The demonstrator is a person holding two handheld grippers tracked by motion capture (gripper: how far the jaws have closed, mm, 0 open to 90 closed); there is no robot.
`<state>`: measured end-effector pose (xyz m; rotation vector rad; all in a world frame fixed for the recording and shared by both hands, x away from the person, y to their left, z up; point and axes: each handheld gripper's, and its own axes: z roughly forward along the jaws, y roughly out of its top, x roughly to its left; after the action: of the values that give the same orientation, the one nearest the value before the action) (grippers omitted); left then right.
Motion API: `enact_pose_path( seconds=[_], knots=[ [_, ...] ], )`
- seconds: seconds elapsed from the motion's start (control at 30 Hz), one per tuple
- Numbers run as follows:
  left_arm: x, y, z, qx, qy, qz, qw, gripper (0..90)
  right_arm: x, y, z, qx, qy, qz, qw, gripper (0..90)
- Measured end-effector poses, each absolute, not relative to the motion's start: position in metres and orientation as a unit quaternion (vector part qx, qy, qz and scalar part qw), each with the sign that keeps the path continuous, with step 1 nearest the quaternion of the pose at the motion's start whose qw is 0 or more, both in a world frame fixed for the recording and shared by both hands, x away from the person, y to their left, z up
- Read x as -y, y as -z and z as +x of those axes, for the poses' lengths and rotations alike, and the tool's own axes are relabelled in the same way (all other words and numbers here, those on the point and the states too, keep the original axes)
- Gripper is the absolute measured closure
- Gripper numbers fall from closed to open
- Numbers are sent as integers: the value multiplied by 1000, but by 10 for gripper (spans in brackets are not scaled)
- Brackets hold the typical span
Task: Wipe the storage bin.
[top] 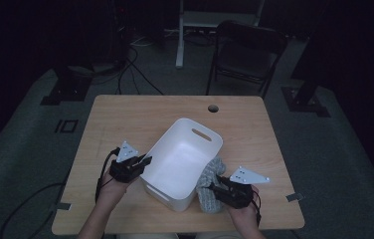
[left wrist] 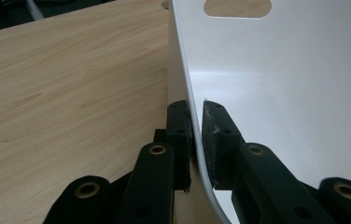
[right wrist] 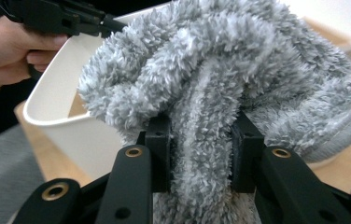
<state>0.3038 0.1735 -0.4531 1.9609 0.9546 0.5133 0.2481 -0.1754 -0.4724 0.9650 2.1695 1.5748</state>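
A white plastic bin (top: 182, 162) with a slot handle stands in the middle of the wooden table, turned at an angle. My left gripper (top: 146, 162) is shut on the bin's left wall (left wrist: 197, 135), one pad outside and one inside. A fluffy grey cloth (top: 211, 186) lies bunched against the bin's right side near the table's front. My right gripper (top: 214, 188) is shut on a fold of the grey cloth (right wrist: 201, 93), which bulges above the jaws in front of the bin's rim (right wrist: 43, 122).
The table (top: 125, 119) has a round cable hole (top: 213, 108) near its far edge. A dark folding chair (top: 244, 52) and a white stand (top: 180, 35) are on the floor behind it, with cables (top: 135, 74) to the left.
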Motion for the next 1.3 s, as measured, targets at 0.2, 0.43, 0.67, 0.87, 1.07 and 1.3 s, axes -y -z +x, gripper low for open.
enact_pose_path(
  seconds=[0.2, 0.43, 0.67, 0.87, 1.07, 1.3],
  knots=[
    [-175, 454, 304, -376, -204, 788, 442, 814, 169, 486, 255, -765, -522, 350, 140, 667],
    [-173, 454, 303, -373, -207, 791, 439, 813, 171, 501, 267, -777, -494, 371, 120, 666],
    [-173, 453, 304, -376, -204, 790, 439, 808, 171, 533, 285, -801, -434, 402, 89, 662],
    [-174, 454, 305, -379, -199, 788, 443, 792, 171, 541, 291, -803, -421, 415, 75, 661],
    [-172, 454, 303, -390, -213, 783, 436, 807, 178, 522, 286, -787, -453, 410, 89, 675],
    [-171, 453, 303, -386, -214, 783, 437, 845, 196, 459, 269, -756, -535, 355, 125, 674]
  ],
)
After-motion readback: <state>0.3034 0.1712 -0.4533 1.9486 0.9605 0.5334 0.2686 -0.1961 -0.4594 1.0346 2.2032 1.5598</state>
